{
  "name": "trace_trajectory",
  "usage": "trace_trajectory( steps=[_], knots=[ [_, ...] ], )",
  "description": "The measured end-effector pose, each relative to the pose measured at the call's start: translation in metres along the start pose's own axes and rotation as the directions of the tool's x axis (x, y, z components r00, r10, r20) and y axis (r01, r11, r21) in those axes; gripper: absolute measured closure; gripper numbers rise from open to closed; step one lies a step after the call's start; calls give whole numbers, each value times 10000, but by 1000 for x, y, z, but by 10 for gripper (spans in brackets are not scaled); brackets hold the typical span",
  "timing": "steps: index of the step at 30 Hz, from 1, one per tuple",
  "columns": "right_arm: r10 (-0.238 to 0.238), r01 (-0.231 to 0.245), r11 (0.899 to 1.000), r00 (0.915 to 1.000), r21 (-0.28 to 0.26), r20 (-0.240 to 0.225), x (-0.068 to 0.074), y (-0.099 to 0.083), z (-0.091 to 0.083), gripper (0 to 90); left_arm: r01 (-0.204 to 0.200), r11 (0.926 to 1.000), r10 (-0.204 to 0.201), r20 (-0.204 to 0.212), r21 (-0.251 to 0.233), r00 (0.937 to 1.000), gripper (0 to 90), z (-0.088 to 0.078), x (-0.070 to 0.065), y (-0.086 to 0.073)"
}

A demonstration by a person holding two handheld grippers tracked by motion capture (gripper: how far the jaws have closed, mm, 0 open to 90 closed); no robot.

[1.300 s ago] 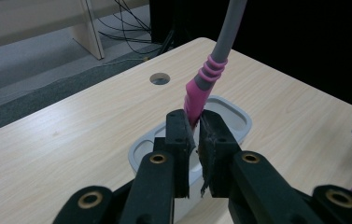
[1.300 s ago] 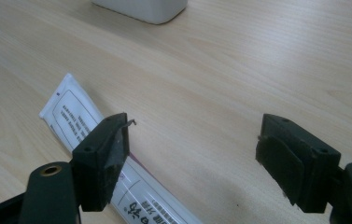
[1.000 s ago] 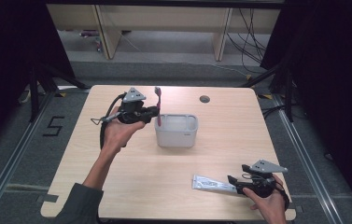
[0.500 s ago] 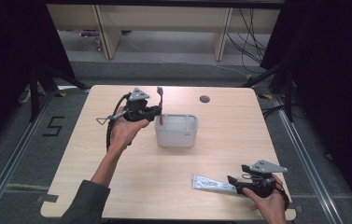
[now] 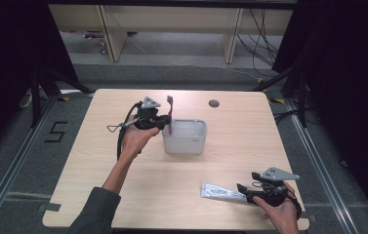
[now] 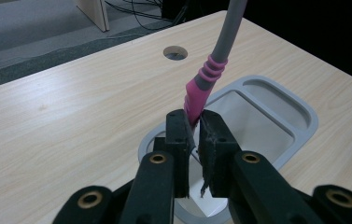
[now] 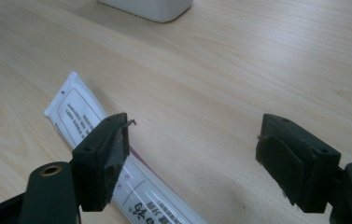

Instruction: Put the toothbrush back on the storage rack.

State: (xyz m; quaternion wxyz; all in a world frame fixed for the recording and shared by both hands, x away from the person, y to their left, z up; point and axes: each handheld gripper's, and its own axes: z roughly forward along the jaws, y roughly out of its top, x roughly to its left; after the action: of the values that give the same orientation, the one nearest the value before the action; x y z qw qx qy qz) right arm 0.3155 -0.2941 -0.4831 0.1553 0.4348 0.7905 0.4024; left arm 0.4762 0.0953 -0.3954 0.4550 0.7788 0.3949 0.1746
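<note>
Your toothbrush (image 6: 209,74), grey-handled with a pink grip section, stands nearly upright over the left compartment of the grey holder (image 5: 185,138). Its lower end sits between the fingers (image 6: 178,140) of your left gripper (image 5: 164,121), which are clamped together on it. In the left gripper view the handle rises from the fingers and leaves the frame at the top; the brush head is not visible there. In the high view the top of the toothbrush (image 5: 170,101) stands above the holder's rim.

The holder sits near the middle of the bench (image 5: 240,122), with a larger compartment on the left and a smaller one on the right. A round cable hole (image 5: 214,103) lies in the bench beyond it.

Your right gripper (image 5: 242,189) rests at the near right corner of the bench, fingers (image 7: 103,154) wide apart and clamped on nothing. A white toothpaste tube (image 7: 94,135) lies flat on the bench, passing under the left finger, well apart from the holder.
</note>
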Motion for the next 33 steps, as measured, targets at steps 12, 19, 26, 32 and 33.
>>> trace_trajectory(
  steps=[12, 19, 26, 32, 33],
  knots=[
    [-59, 59, 10000, 10000, -43, -21, -1, 0, 1, 259, 295, 9993, -295, -18, 239, 9996, 816, 12, 5, -11],
    [-116, 116, 9999, 9999, -92, 32, -1, 0, 1, 259, 291, 9993, -289, -124, 232, 9995, 816, 14, 6, -11],
    [-21, 20, 10000, 10000, -35, -15, -1, 0, 1, 259, 404, 9990, -400, -224, 208, 9990, 816, 15, 8, -12],
    [4, -4, 10000, 10000, -8, -53, 0, 0, 1, 259, 435, 9987, -430, -189, 257, 9989, 816, 18, 8, -13],
    [5, -5, 10000, 10000, -5, -54, 0, 0, 1, 260, 448, 9986, -443, -185, 265, 9988, 816, 19, 8, -13]
  ],
)
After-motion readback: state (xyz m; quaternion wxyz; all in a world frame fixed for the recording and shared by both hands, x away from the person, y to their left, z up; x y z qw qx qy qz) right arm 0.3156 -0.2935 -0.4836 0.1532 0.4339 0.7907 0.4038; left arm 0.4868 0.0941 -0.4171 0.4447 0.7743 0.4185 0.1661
